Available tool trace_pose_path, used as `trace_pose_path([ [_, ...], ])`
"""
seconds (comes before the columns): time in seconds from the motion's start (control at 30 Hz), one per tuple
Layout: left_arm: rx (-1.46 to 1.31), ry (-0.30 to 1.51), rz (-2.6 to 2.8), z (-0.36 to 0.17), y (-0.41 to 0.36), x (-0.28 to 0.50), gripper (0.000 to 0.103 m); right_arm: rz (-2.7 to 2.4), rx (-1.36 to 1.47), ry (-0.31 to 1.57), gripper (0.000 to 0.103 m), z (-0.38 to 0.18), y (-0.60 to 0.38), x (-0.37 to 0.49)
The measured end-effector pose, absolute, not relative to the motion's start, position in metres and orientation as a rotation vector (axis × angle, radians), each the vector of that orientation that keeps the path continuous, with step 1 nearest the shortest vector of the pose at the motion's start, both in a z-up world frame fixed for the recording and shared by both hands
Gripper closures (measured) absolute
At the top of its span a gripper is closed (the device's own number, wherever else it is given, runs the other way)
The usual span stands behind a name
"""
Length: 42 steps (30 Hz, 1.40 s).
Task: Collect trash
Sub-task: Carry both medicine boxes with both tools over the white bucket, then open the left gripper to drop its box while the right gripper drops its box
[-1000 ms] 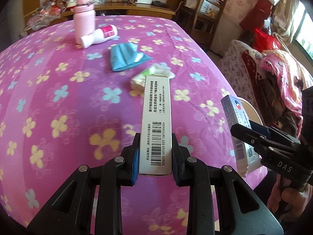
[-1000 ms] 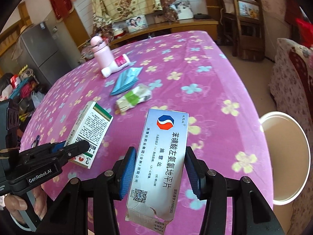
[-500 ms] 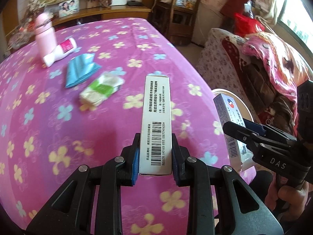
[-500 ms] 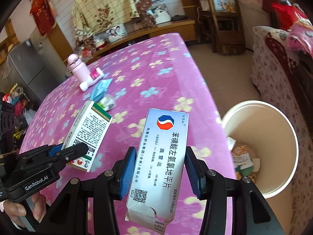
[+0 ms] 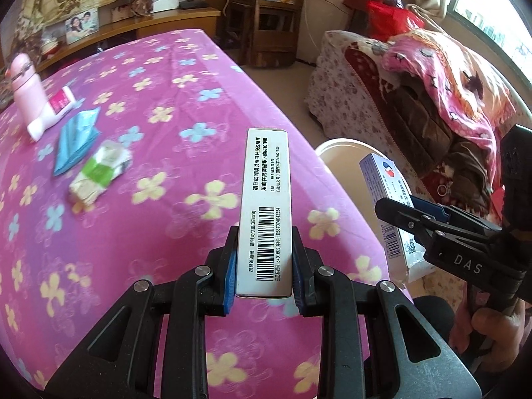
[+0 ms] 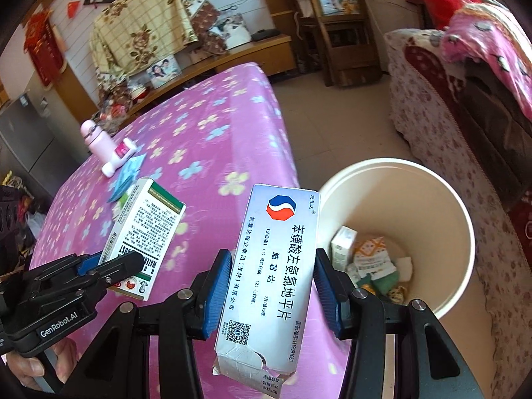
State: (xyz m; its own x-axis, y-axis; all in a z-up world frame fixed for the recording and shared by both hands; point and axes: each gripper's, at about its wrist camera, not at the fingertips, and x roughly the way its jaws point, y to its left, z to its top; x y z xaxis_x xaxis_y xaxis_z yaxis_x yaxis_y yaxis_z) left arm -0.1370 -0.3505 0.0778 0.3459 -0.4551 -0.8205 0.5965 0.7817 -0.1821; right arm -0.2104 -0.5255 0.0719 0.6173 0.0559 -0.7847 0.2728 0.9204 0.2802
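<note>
Pink flowered tablecloth [image 5: 139, 106] fills the left; right gripper [image 6: 271, 294] pinches a light, crushable, torn-ended medicine box [image 6: 276, 266] beside the bin [image 6: 465, 232], left gripper [image 5: 264, 266] pinches a barcode box [image 5: 266, 206] by its stiff sides.

On the table covered by a pink flowered cloth [image 5: 159, 106], a pink plastic bottle [image 5: 25, 83] stands at the far left, with a white tube with a pink label [image 5: 51, 111] lying against its base. Nearer lies a flat blue packet [image 5: 78, 139], and nearer again a crumpled green-and-white wrapper [image 5: 99, 173] — all well apart from the table's right edge. Beside that edge, on the floor, stands a round cream plastic bin [image 6: 442, 199] with small boxes and wrappers in its bottom — a sofa draped with a pink blanket [image 6: 492, 53] lies beyond it.
</note>
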Motion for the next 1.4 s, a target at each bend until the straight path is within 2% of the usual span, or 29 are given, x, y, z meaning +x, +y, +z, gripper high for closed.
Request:
trace_pose_path([
  [0.53, 0.188, 1.04, -0.781, 0.065, -0.418, -0.139, 0.078, -0.228, 0.452, 0.921, 0.055, 0.053, -0.587, -0.226],
  [1.0, 0.17, 1.106, -0.878, 0.047, -0.474, -0.14, 0.078, -0.329, 0.524, 1.005, 0.055, 0.01, -0.645, -0.226],
  [1.07, 0.158, 1.106, -0.889, 0.047, -0.481, -0.14, 0.078, -0.353, 0.531, 1.025, 0.054, 0.006, -0.649, -0.227],
  [1.13, 0.135, 1.113, -0.903, 0.047, -0.484, -0.14, 0.077, -0.381, 0.546, 1.04, 0.047, 0.003, -0.654, -0.229],
  [1.17, 0.117, 1.125, -0.912, 0.046, -0.485, -0.139, 0.076, -0.385, 0.55, 1.037, 0.047, 0.003, -0.654, -0.23],
  [1.27, 0.101, 1.124, -0.911, 0.045, -0.484, -0.14, 0.057, -0.391, 0.551, 1.041, 0.047, 0.002, -0.654, -0.234],
  [1.3, 0.103, 1.116, -0.907, 0.046, -0.483, -0.141, 0.054, -0.39, 0.553, 1.041, 0.047, 0.002, -0.654, -0.234],
  [1.4, 0.104, 1.111, -0.898, 0.046, -0.479, -0.141, 0.053, -0.383, 0.555, 1.041, 0.047, 0.003, -0.651, -0.236],
])
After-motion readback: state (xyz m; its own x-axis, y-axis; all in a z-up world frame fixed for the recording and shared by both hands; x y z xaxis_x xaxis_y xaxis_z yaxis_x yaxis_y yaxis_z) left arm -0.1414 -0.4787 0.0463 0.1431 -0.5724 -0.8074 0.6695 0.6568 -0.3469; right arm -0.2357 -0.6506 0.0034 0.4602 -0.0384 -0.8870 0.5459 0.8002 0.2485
